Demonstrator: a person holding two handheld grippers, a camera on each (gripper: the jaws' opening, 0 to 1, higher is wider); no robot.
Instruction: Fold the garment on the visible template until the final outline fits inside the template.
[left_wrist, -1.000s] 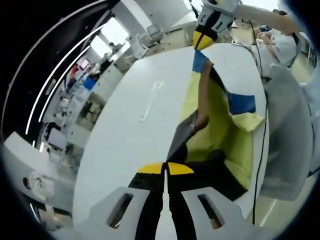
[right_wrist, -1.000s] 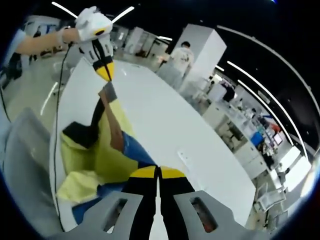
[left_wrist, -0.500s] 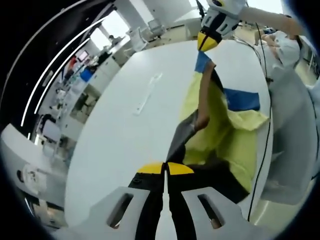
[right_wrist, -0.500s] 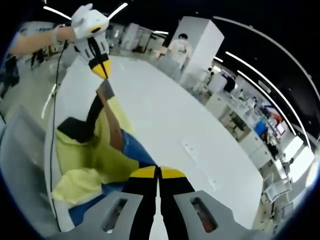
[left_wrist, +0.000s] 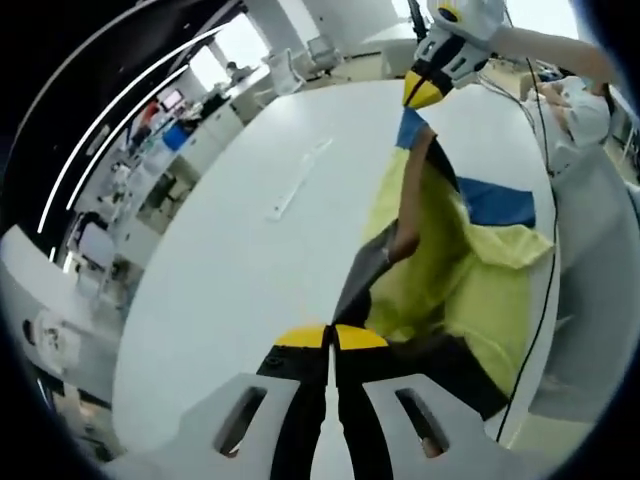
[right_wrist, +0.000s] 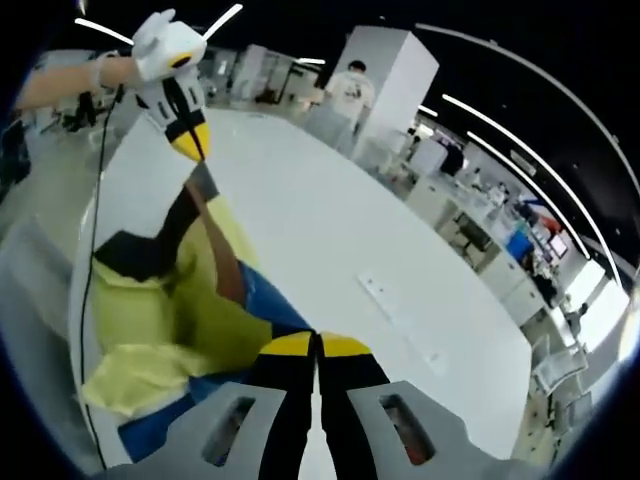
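Left gripper view: garment (left_wrist: 440, 270) stretches lengthwise between left gripper (left_wrist: 331, 338) and right gripper (left_wrist: 424, 92), both jaw pairs clamped on its opposite ends above table (left_wrist: 250, 260).

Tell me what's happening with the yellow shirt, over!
Left gripper shut on the yellow, blue and black cloth garment. Right gripper shut on it too. Garment stretched between them above the white table. Nothing in the way.

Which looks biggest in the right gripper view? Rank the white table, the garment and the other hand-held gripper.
1. white table
2. garment
3. left hand-held gripper, though it sits farther from the camera, so its true size is unsure.
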